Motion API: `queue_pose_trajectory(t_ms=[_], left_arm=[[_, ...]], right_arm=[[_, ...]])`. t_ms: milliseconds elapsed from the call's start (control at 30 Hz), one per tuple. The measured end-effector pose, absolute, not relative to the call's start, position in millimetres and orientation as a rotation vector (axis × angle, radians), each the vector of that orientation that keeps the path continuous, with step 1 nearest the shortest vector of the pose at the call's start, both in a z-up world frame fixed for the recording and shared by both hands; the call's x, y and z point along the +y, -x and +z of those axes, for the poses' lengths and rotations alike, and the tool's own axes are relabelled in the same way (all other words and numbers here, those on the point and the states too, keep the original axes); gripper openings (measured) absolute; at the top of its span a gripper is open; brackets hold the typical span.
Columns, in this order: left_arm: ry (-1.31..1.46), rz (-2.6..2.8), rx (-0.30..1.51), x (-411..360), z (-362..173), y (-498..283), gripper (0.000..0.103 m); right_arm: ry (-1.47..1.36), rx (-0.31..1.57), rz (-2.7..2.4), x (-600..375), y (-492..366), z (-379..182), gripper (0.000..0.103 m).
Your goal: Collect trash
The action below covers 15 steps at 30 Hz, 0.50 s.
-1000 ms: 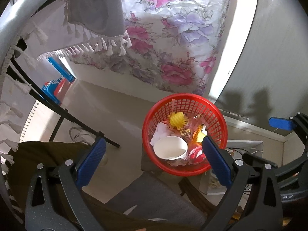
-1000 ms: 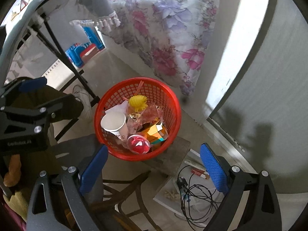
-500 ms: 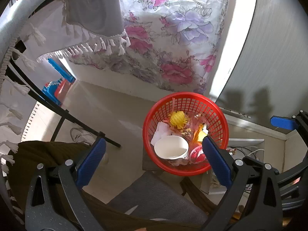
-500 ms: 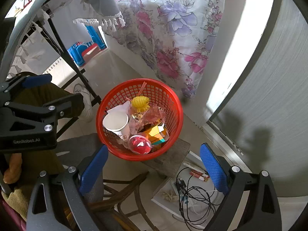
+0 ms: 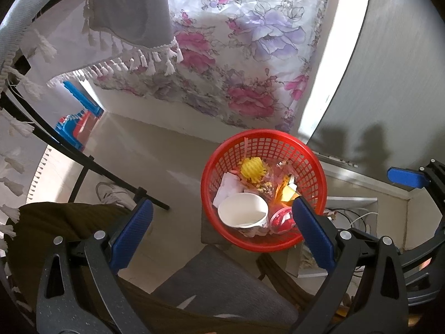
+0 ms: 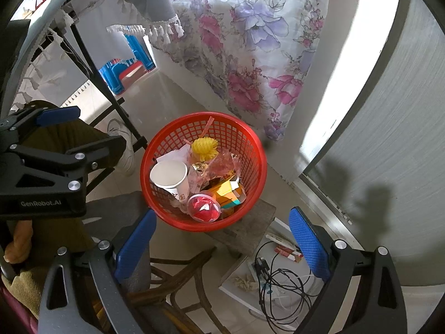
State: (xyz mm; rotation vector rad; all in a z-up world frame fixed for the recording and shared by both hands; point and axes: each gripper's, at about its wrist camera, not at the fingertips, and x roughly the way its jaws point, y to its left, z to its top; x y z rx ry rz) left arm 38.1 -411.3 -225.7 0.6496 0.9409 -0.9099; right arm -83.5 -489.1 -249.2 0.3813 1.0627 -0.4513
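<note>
A red mesh basket (image 5: 311, 164) (image 6: 167, 211) stands on a small stool on the floor. It holds a white paper cup (image 5: 243, 214) (image 6: 169, 174), a yellow ball (image 5: 251, 167) (image 6: 204, 146), a red round lid (image 6: 203, 207), an orange carton (image 6: 229, 192) and clear wrappers. My left gripper (image 5: 222, 228) is open and empty above the basket's near side. My right gripper (image 6: 221, 233) is open and empty above the basket's near rim. Each gripper shows at the edge of the other's view.
A flowered sheet (image 5: 250, 41) hangs behind the basket. A fringed grey cloth (image 5: 130, 14) hangs on a black rack (image 5: 83, 164) at the left. Blue and red stools (image 6: 128, 64) stand beyond. A white tray (image 6: 239, 295) with black cables lies at the right. A grey chair seat (image 5: 222, 286) is below.
Both grippers have risen a little away from the basket, which looks slightly smaller. Both stay open and empty.
</note>
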Motion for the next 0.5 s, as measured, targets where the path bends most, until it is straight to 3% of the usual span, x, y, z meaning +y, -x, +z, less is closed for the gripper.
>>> queue_pose_trajectory(t_ms=[500], left_arm=[[-0.674,-0.947,0.909,-413.3,-224.0,-30.6,0.096]], right_arm=[[-0.367,1.059,-0.449,-488.9,82.3,-246.7,0.094]])
